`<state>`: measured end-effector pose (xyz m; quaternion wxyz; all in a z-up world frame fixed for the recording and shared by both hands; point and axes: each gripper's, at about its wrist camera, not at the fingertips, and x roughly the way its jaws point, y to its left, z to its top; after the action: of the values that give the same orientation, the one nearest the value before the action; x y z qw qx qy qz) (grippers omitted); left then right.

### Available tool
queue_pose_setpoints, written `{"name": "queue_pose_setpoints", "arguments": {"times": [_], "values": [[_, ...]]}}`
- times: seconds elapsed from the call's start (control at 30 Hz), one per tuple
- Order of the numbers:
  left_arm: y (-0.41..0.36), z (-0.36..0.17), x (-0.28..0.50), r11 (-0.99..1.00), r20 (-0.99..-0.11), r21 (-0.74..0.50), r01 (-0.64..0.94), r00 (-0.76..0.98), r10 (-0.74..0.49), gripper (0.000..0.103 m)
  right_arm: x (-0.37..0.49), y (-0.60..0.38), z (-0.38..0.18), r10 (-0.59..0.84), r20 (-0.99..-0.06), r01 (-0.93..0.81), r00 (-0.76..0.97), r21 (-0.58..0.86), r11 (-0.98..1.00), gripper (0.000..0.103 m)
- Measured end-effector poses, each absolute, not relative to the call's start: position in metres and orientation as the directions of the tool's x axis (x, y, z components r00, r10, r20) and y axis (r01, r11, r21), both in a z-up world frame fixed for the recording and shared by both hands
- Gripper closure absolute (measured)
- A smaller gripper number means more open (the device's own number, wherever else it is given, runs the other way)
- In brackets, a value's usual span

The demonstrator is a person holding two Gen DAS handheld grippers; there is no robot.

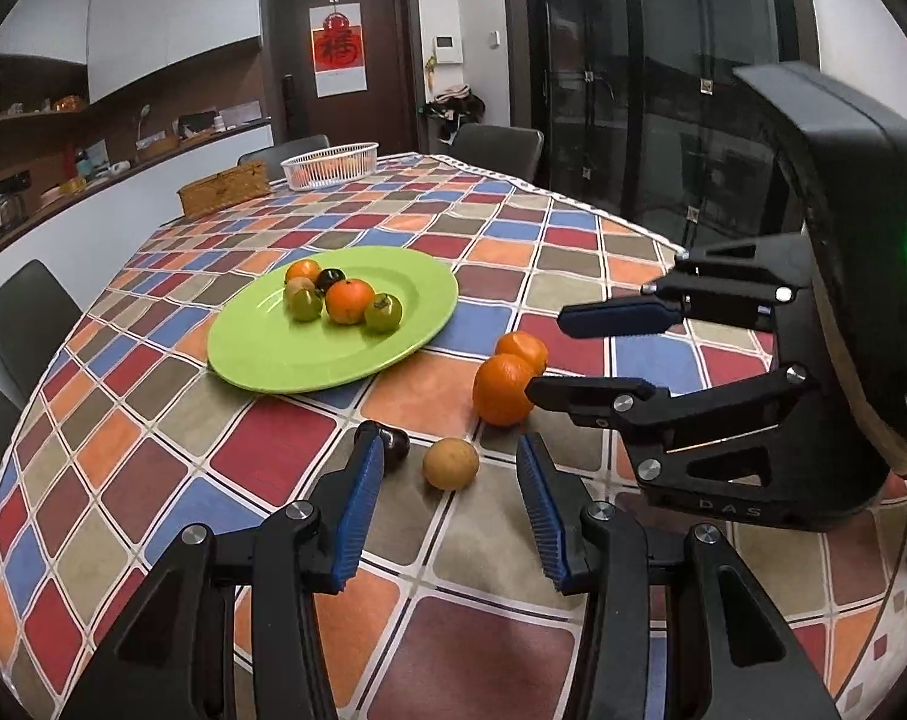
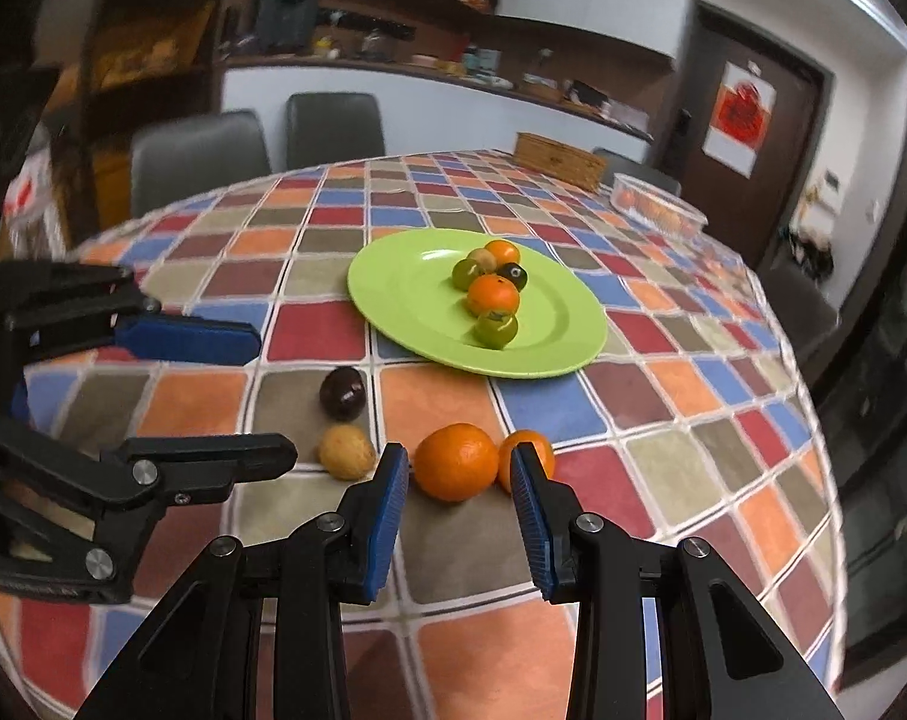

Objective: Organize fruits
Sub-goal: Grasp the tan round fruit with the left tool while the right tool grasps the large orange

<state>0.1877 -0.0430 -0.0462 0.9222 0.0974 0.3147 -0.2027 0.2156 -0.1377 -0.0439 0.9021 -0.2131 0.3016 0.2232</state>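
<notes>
Nearest us, our left gripper (image 1: 450, 468) hangs over the checked tablecloth (image 1: 153, 480) with its jaws apart and nothing between the pads; the tan round fruit (image 1: 451, 463) sits just beyond the tips at 12 o'clock, and the dark plum (image 1: 398, 443) is just beside the left pad at 11 o'clock. Our right gripper (image 2: 459, 480) is likewise parted and empty, with the big orange (image 2: 457, 461) at 12 o'clock between its tips and a smaller orange (image 2: 528, 456) touching it at 1 o'clock.

We judge all four fruits light and firm, but round and likely to roll, so we would close across the widest middle of each. The plum looks smooth and may slip or bruise; we would pinch it gently.

Farther off, the green plate (image 1: 255, 354) holds six fruits. Beyond, at 11 o'clock in the left view, stand a white basket (image 1: 329, 163) and a wicker box (image 1: 224, 187).
</notes>
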Motion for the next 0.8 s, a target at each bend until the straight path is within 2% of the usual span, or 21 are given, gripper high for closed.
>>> {"name": "queue_pose_setpoints", "arguments": {"times": [0.17,0.43,0.57,0.8], "values": [[-0.045,-0.053,0.195,0.893,-0.647,0.033,0.449,0.691,-0.324,0.063,0.216,-0.132,-0.049,0.282,-0.64,-0.581,0.715,-0.319,0.749,0.067],[-0.048,-0.064,0.21,0.889,-0.685,-0.014,0.459,0.643,-0.343,0.065,0.23,-0.132,-0.06,0.306,-0.684,-0.632,0.662,-0.291,0.718,0.067],[-0.049,-0.069,0.219,0.893,-0.702,-0.03,0.45,0.626,-0.339,0.066,0.235,-0.134,-0.062,0.31,-0.683,-0.633,0.662,-0.287,0.719,0.054],[-0.053,-0.075,0.232,0.9,-0.725,-0.031,0.435,0.61,-0.32,0.069,0.238,-0.134,-0.068,0.296,-0.681,-0.636,0.67,-0.32,0.703,0.054]]}}
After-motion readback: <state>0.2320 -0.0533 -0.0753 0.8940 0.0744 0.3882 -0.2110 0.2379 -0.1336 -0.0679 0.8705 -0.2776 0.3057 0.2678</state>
